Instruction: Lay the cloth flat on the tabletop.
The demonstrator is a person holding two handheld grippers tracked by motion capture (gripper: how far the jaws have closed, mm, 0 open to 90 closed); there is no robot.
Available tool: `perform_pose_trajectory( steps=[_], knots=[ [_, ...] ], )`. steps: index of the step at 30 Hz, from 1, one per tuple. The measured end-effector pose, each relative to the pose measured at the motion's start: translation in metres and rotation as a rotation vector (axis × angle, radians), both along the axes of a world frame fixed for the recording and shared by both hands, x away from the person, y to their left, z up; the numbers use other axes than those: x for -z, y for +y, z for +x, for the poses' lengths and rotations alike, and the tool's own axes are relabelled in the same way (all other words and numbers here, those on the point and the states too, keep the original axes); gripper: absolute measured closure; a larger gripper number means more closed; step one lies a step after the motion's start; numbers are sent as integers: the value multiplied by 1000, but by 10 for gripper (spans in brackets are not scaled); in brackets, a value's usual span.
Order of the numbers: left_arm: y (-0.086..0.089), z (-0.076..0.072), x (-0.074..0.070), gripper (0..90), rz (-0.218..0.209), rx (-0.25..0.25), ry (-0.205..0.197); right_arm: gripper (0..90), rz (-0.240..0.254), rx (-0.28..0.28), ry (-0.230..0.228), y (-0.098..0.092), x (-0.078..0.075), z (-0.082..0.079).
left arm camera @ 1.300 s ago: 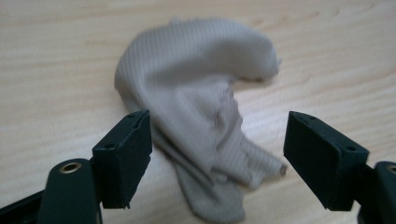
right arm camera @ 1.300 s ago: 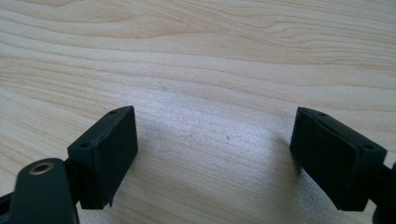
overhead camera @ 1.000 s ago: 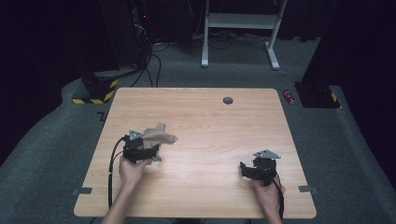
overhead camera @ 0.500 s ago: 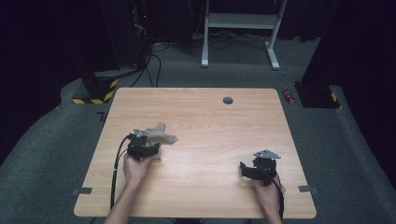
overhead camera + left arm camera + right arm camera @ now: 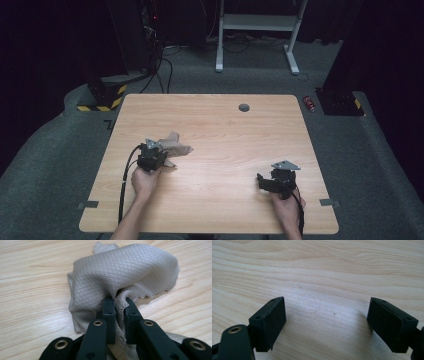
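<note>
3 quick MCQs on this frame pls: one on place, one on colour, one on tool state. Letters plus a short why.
1. Where on the table does the cloth lie?
A. left half, in front of the left tool
B. right edge
C. far corner by the round hole

2. What colour is the cloth?
A. bright red
B. grey-beige
C. dark blue

3. How do the two tools stand?
A. both wide open
B. left tool pinching the cloth, right tool open over bare wood
C. right tool pinching the cloth

Answers:
1 A, the high view shows it at the left tool.
2 B, the left gripper view shows grey-beige quilted fabric.
3 B, a fold sits between the left jaws, which have just been closing; the right tool has its jaws apart.
</note>
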State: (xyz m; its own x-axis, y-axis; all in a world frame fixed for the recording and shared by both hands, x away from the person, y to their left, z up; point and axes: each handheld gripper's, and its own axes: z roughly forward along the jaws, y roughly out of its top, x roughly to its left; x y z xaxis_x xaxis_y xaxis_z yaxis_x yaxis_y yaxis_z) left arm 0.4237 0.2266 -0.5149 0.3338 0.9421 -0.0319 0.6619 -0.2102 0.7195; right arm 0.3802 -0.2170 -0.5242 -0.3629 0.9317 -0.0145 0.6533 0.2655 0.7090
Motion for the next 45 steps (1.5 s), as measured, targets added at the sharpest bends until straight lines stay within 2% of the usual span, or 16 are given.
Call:
perform_pose_trajectory(
  steps=[7,11,14,17,20,22,23,28,45],
  knots=[
    [-14,-3,-2,825,-56,61,-24,155,0,-1,0,0,0,0],
    [-23,-3,-5,825,-54,101,-22,154,0,-1,0,0,0,0],
    [-36,-4,-12,824,-62,144,-34,156,0,-2,-1,0,0,0],
    [-49,-6,-16,824,-87,181,-43,156,0,-1,-1,0,0,0],
    [-62,-6,-14,824,-91,222,-41,156,0,-2,-1,0,0,0],
    [-75,-5,-12,825,-109,260,-39,156,0,-1,-1,0,0,0],
    [-75,-5,-12,825,-109,260,-39,156,0,-1,-1,0,0,0],
    [-96,-6,-9,823,-108,311,-24,156,0,-1,-1,0,0,0],
    [-127,-8,-7,816,-121,374,-5,156,0,-1,-1,0,0,0]
  ],
)
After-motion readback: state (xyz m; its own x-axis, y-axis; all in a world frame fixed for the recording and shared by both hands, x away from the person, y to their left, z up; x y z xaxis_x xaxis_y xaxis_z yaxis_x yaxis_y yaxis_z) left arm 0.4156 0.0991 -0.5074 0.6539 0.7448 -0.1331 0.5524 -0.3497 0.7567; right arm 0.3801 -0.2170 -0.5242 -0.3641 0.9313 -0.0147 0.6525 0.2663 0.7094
